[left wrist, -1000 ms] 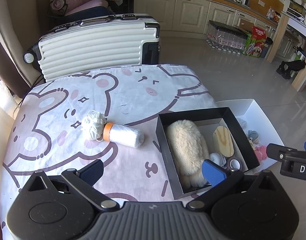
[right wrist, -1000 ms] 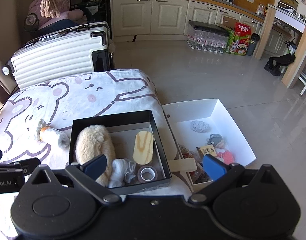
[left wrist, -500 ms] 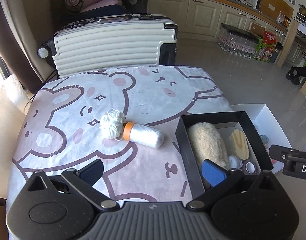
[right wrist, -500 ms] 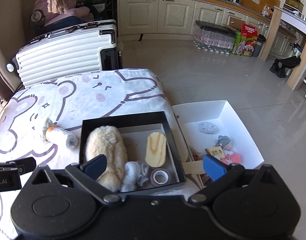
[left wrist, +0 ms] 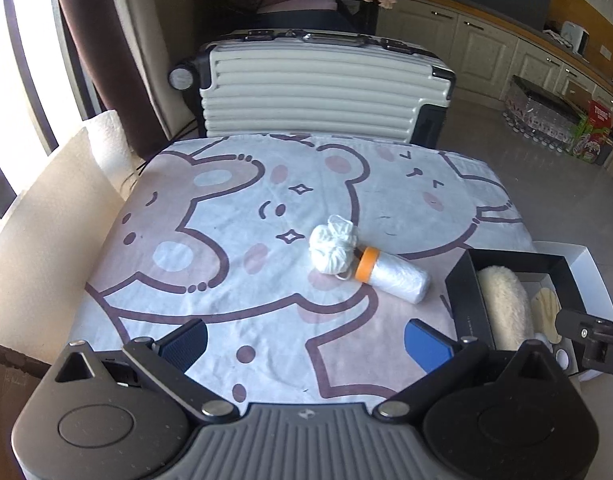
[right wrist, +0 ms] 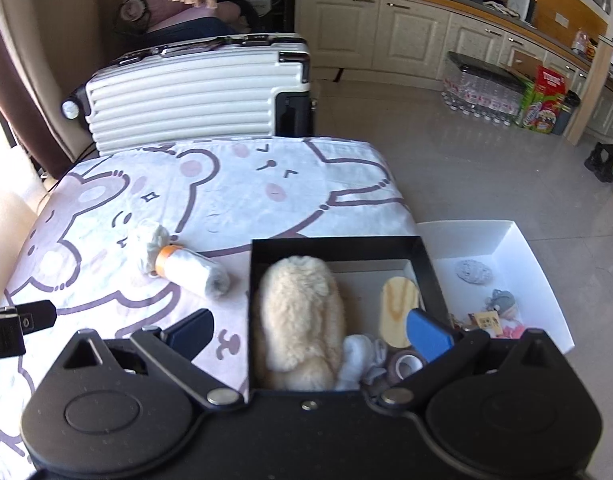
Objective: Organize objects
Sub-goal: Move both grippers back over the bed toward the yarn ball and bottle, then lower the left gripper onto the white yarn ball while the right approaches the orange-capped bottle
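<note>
- Pink-and-white bear-print cloth (left wrist: 234, 280) is covering the table and serving as the sorting surface.
- Two loose items are lying on it, touching each other: a fluffy white yarn ball (left wrist: 333, 249) and a clear plastic roll with an orange collar (left wrist: 394, 275). They are probably waiting to be boxed.
- A black rectangular cardboard box (right wrist: 338, 249) is sitting at the cloth's right edge, holding a cream fleece slipper (right wrist: 300, 320), a pale oval wooden piece (right wrist: 400, 306), a white sock (right wrist: 356, 362) and a small tape roll (right wrist: 404, 364).
- A white open tray (right wrist: 522, 256) is resting beside the box on its right, holding small trinkets.
- The left gripper (left wrist: 304, 340) is hovering with its jaws wide apart and empty, facing the roll, seemingly lining up a pick.
- The right gripper (right wrist: 310, 330) is hanging spread and empty above the box.
</note>
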